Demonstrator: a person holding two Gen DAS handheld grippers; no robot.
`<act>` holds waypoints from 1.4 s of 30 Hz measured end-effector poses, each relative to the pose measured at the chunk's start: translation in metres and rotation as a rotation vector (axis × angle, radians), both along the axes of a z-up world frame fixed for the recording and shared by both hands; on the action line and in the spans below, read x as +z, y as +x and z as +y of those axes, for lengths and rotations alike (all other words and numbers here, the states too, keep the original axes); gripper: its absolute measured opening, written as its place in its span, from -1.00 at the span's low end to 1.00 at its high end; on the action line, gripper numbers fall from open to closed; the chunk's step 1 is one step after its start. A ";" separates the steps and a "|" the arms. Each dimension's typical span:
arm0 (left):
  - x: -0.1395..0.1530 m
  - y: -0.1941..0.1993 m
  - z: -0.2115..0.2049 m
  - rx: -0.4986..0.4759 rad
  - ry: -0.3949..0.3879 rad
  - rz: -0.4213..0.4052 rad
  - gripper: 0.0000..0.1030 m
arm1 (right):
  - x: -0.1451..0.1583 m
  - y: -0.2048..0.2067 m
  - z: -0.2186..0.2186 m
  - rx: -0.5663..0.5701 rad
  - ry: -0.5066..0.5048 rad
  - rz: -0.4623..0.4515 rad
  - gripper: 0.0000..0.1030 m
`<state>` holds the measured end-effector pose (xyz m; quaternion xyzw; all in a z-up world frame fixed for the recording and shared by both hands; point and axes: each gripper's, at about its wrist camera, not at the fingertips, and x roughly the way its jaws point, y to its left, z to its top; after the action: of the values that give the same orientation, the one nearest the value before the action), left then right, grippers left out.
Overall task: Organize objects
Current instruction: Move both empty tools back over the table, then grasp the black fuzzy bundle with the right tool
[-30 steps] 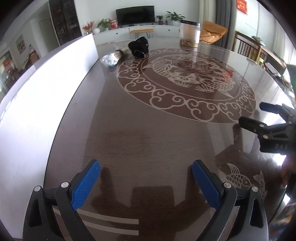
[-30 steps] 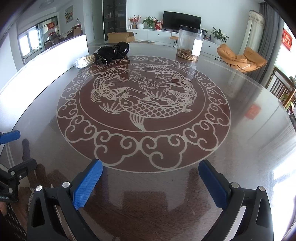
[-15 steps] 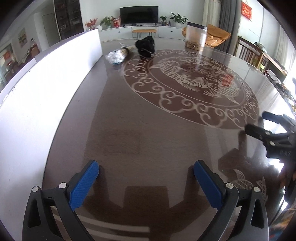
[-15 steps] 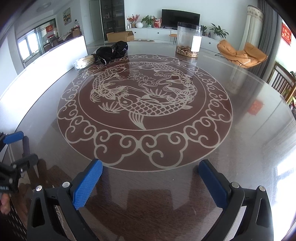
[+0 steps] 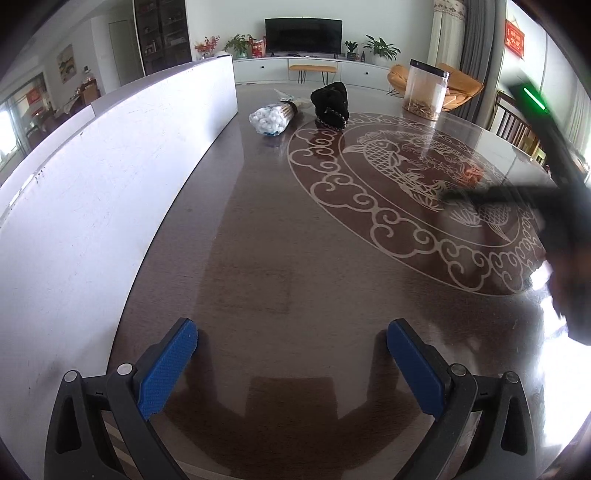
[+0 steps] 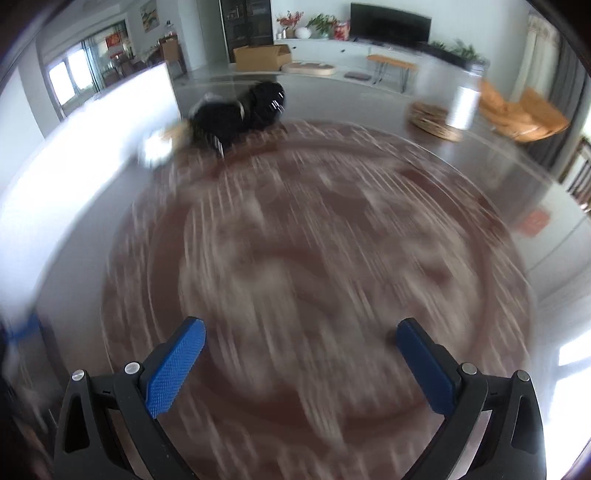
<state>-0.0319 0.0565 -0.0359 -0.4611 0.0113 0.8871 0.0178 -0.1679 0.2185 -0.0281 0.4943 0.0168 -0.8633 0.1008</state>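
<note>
Since the earlier frame my right gripper has swept toward the far edge. Both grippers gape empty. Black pouch and cotton-swab bag lie untouched at the table far edge; nothing organized yet.

The counter is dark and glossy, with a pale fish-and-cloud medallion inlaid toward its right. A long white panel runs along its left edge. Beyond — a black television on a low white cabinet, potted plants, an orange armchair and a cardboard box.
</note>
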 end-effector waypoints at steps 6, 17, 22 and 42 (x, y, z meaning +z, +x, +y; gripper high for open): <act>0.000 0.000 0.000 -0.001 0.001 0.000 1.00 | 0.035 -0.099 -0.037 -0.075 -0.153 0.063 1.00; 0.000 0.000 0.000 0.000 0.001 0.000 1.00 | 0.015 -0.148 -0.091 -0.016 0.003 0.012 -0.22; 0.000 0.000 0.000 -0.001 0.002 0.000 1.00 | 0.011 -0.106 -0.059 0.032 0.108 0.038 -0.22; 0.000 0.000 -0.001 -0.003 0.001 0.001 1.00 | 0.006 0.139 0.070 -0.103 0.058 0.149 0.63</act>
<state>-0.0318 0.0560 -0.0362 -0.4607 0.0115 0.8873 0.0194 -0.0292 0.2885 -0.0219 0.4318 0.0238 -0.9008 0.0402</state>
